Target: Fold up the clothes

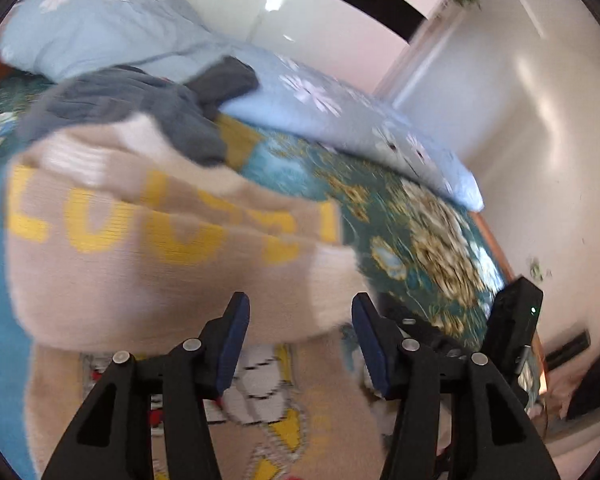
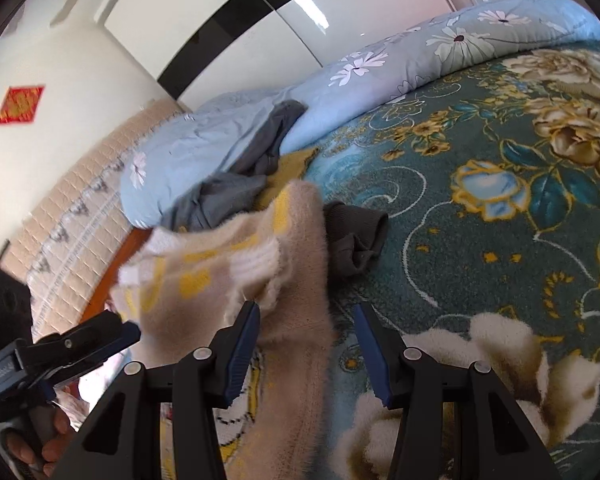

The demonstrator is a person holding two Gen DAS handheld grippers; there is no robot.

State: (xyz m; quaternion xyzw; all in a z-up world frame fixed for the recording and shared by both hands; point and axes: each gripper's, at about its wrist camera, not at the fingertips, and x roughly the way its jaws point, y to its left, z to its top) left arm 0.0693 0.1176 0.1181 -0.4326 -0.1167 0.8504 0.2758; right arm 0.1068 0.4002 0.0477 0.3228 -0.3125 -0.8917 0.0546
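Sweater (image 1: 148,248), beige w/ yellow letters, lies folded over on teal floral blanket (image 2: 480,240). My left gripper (image 1: 300,336) is open just behind it, gripping nothing; right gripper (image 2: 308,344) open too, sweater edge beside left finger.

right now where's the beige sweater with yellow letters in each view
Left wrist: beige sweater fills the left and centre, beyond the open left gripper.
Right wrist: lower left of centre, by the open right gripper.
Shared landmark: grey clothes against the light blue quilt.
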